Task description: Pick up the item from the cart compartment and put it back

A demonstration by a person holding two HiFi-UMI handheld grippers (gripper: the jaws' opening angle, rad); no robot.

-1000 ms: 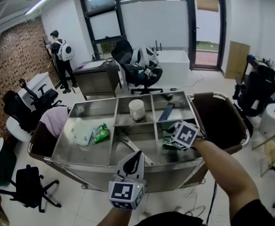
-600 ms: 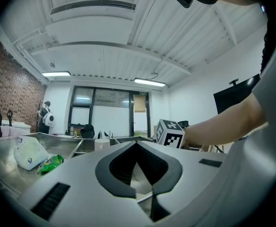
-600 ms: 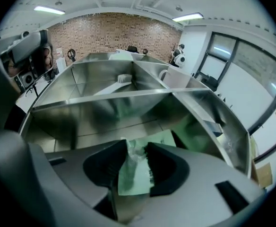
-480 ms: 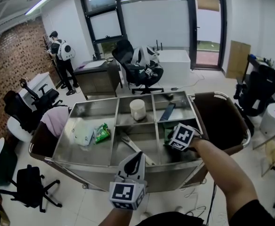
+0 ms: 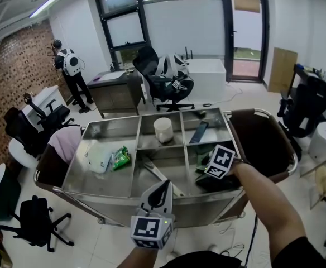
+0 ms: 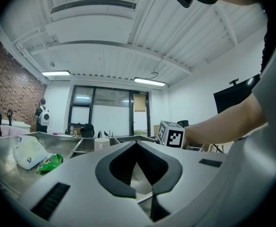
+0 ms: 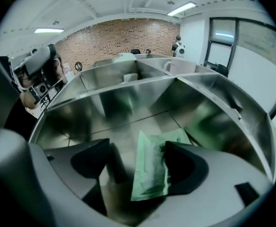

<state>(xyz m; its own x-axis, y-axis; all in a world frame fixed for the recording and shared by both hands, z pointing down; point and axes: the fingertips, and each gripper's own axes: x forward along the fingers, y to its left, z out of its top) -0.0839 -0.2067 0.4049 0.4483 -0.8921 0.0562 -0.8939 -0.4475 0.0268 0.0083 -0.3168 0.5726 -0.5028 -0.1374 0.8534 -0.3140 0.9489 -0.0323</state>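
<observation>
Now lift the right gripper (image 7: pixel 140 150) straight up — jaws just opened wide around the loose green packet (image 7: pixel 150 174). Leave the left gripper (image 6: pixel 137 145) pressed together.

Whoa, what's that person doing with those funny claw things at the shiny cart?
A person holds a gripper in each hand at a steel cart. The right gripper reaches down into the cart's near right compartment, where a green packet sits between its jaws. Those jaws have just been opening and stand wide, so the packet isn't pinched. The left gripper waits at the cart's front edge, shut and empty.
</observation>
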